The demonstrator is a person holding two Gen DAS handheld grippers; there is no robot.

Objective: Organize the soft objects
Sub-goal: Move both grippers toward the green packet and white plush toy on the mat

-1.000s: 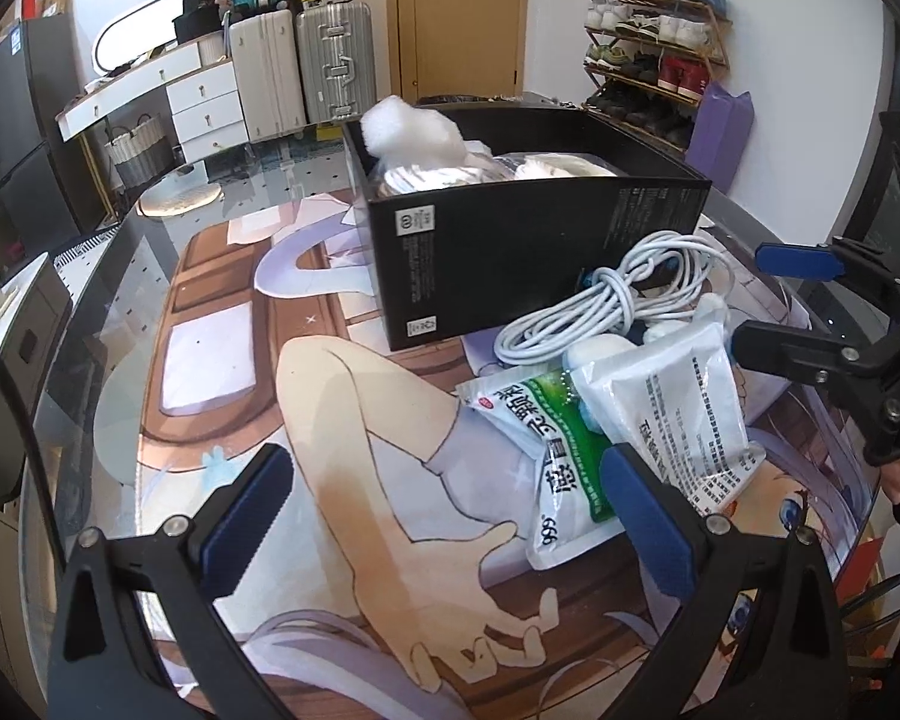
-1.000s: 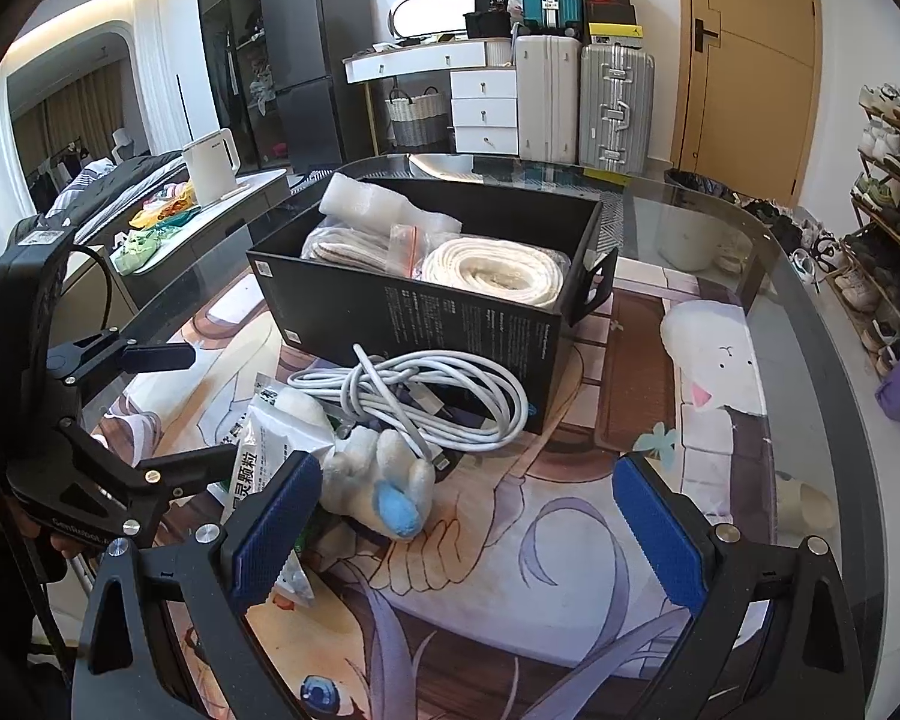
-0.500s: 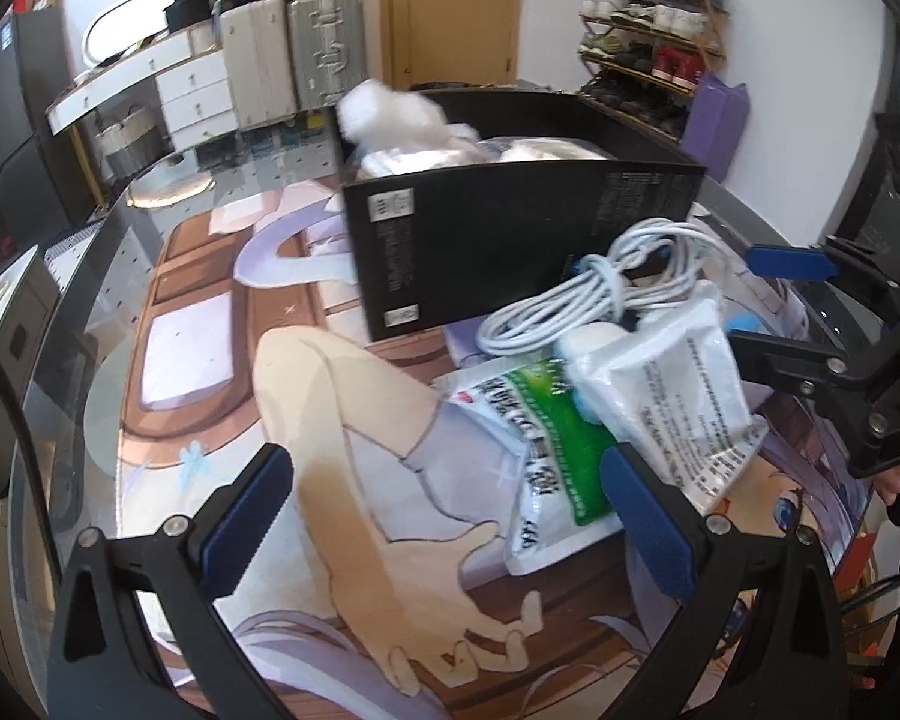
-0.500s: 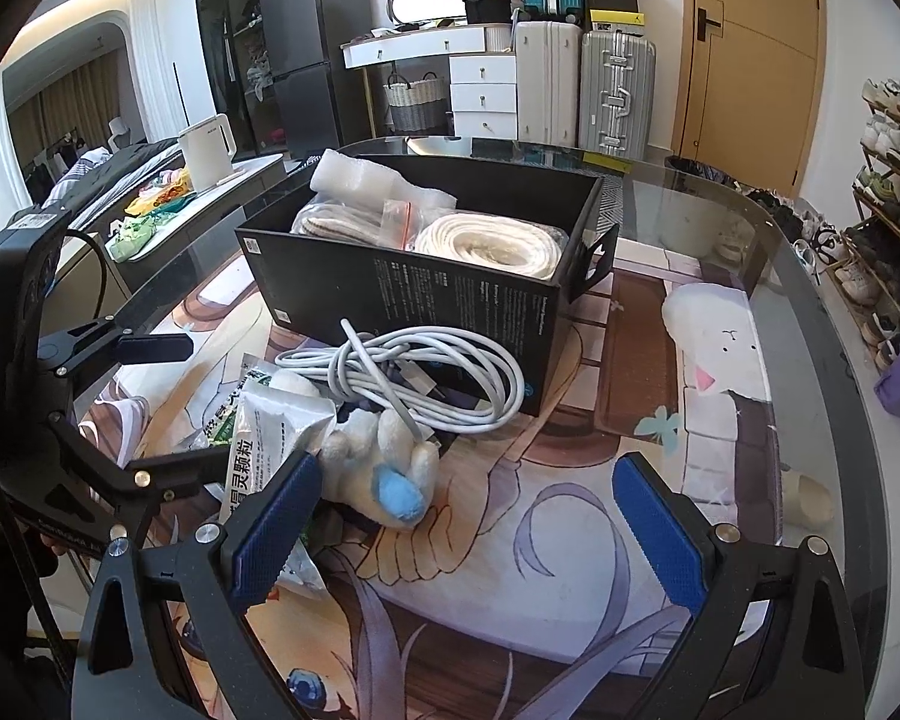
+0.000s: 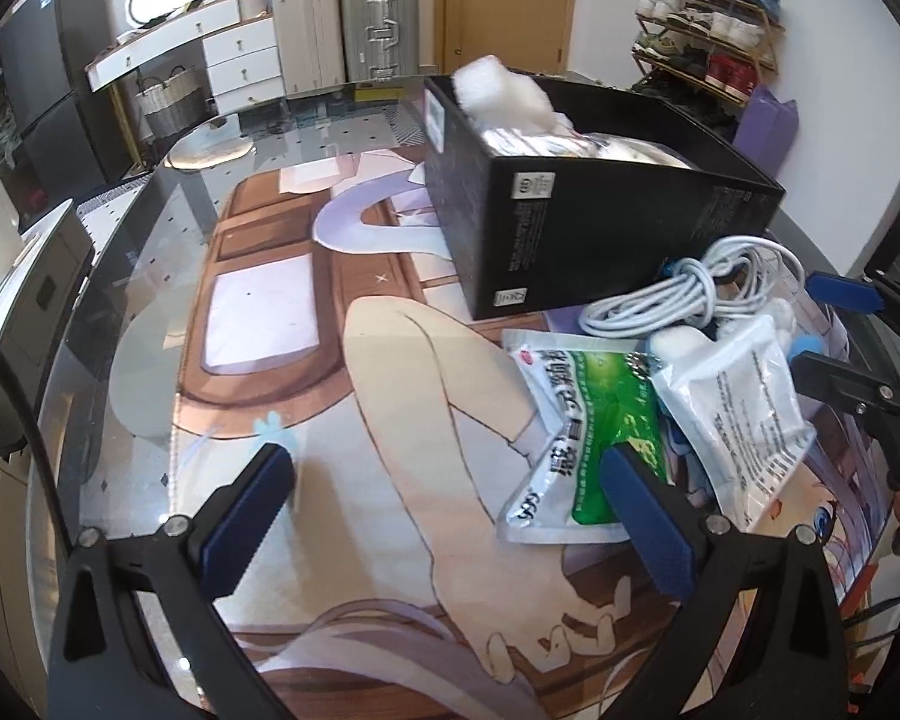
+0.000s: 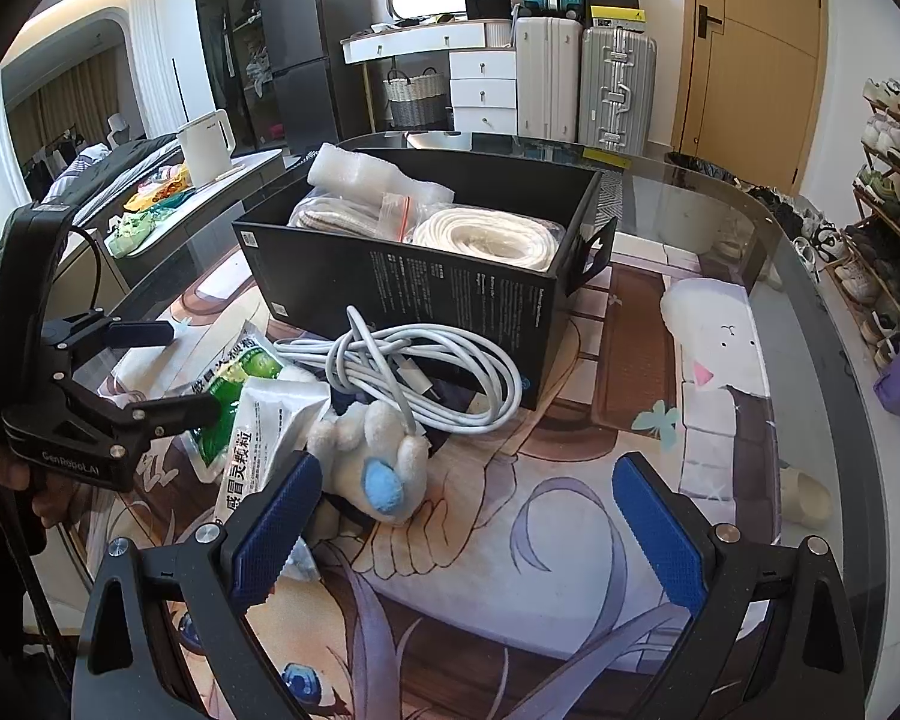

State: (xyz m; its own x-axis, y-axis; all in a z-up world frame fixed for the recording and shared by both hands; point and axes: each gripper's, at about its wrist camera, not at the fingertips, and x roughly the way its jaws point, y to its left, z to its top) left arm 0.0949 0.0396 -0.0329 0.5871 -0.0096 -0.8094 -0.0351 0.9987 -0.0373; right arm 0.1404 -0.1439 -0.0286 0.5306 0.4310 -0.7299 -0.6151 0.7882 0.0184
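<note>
Soft objects lie in a loose pile on the glass table (image 6: 810,312), directly in front of the black box (image 6: 450,294). Working left to right in the right wrist view:

1. The left gripper (image 6: 168,369) enters from the left edge. Its two fingers stand spread apart with nothing between them. The lower finger ends at the green packet; contact cannot be confirmed. The hand holding it is mostly cut off by the frame edge.
2. The green packet (image 6: 234,384) lies flat, partly covered by the white packet (image 6: 270,438), which leans across it. The lower end of the white packet is hidden behind the left finger of the right gripper.
3. The plush toy (image 6: 378,456), white with a pale blue patch, rests against the white packet. Its underside is hidden, and its shape is hard to make out.
4. The white cable (image 6: 426,372), loosely coiled and knotted, lies on the pile, touching the plush toy and the front wall of the box.
5. The box holds a foam roll (image 6: 360,177), a bagged item of unclear kind, and a bagged coil of rope (image 6: 486,237). The lower contents are hidden by the box wall.
6. The right gripper (image 6: 468,525) is spread wide and empty, above the printed mat (image 6: 570,540) near the plush toy.

In the left wrist view, the left gripper (image 5: 450,516) is likewise spread and empty; its right finger overlaps the green packet (image 5: 594,432) in the picture.
</note>
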